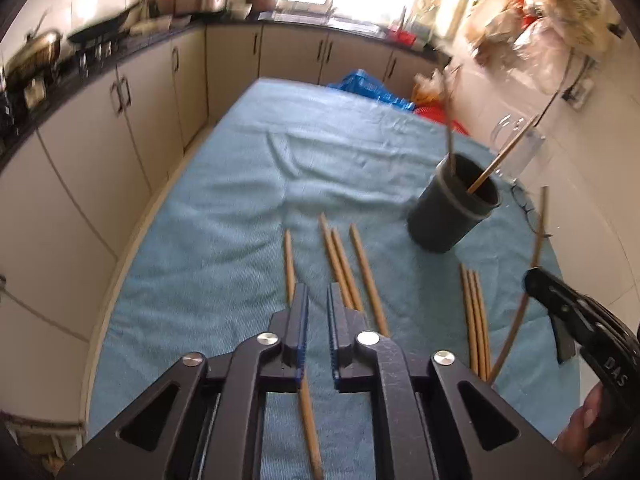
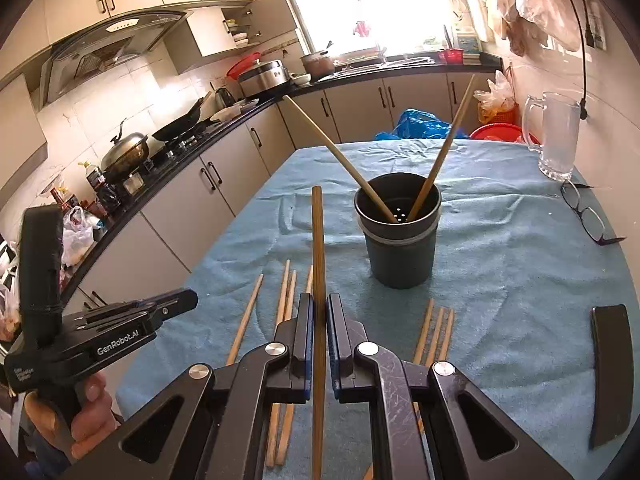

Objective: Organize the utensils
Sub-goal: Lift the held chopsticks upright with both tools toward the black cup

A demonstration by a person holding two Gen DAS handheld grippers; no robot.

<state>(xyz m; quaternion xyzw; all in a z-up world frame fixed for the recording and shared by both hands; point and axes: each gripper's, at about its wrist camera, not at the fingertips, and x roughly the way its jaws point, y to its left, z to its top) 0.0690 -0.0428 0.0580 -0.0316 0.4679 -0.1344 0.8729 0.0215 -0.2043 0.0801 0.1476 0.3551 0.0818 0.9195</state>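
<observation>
The right tool (image 2: 319,316) is clamped on a single chopstick (image 2: 318,264), gripping it partway along so it sticks out forward and a bit up, tip pointing toward the dark cup (image 2: 400,248). That cup stands upright on the blue cloth (image 2: 500,240) covering the surface, and two chopsticks (image 2: 436,160) already lean inside it, one tilted left and one tilted right, crossing near the perforated bottom.

The left tool (image 1: 317,300) hangs low over the cloth with its fingers parted by a small gap and nothing between them, so it's released. Right under and ahead of it lie loose chopsticks (image 1: 344,268): one on its own to the left, a pair touching each other, then another single just beside them. A further bunch of three (image 1: 476,320) lies side by side nearer the right tool.

Off to the right side of the surface there's a clear glass mug (image 2: 558,136) near the wall, a pair of glasses (image 2: 588,216) lying just in front of it, and a flat black object (image 2: 612,372) near the edge.
</observation>
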